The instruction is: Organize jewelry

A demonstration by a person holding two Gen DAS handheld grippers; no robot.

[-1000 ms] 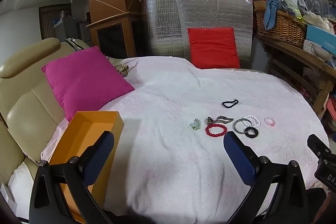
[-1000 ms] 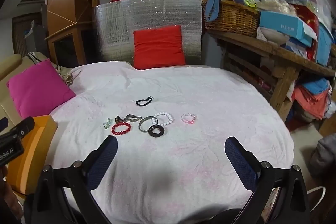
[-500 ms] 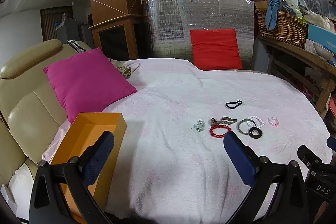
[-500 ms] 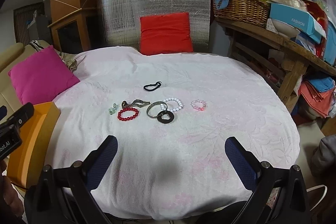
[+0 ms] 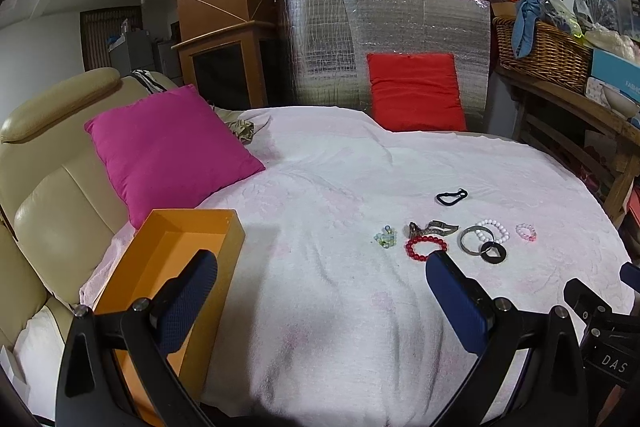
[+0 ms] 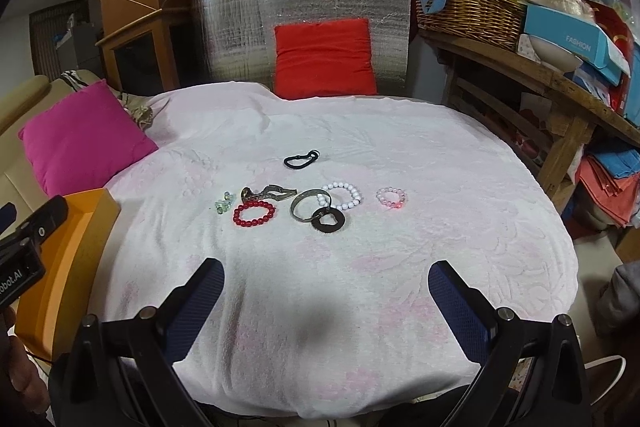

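Observation:
Several jewelry pieces lie on a round table under a white-pink cloth (image 6: pixel 360 287): a red bead bracelet (image 6: pixel 255 213), a metal bangle (image 6: pixel 308 210), a black flat ring (image 6: pixel 328 221), a white bead bracelet (image 6: pixel 343 196), a pink bead bracelet (image 6: pixel 391 197), a black clip (image 6: pixel 301 159), a small green charm (image 6: pixel 223 203) and a bronze piece (image 6: pixel 270 193). An open orange box (image 5: pixel 160 279) sits at the table's left edge. My left gripper (image 5: pixel 320 299) is open near the box. My right gripper (image 6: pixel 326 301) is open, short of the jewelry.
A magenta cushion (image 5: pixel 168 151) leans on a beige leather sofa (image 5: pixel 44 163) at left. A red cushion (image 6: pixel 324 59) rests against a silver foil panel (image 6: pixel 304 19) behind the table. A wooden shelf (image 6: pixel 540 75) with a wicker basket (image 6: pixel 468 11) and boxes stands at right.
Both grippers have advanced toward the table; the jewelry appears closer and larger. Both stay open and empty. Nothing on the cloth has moved.

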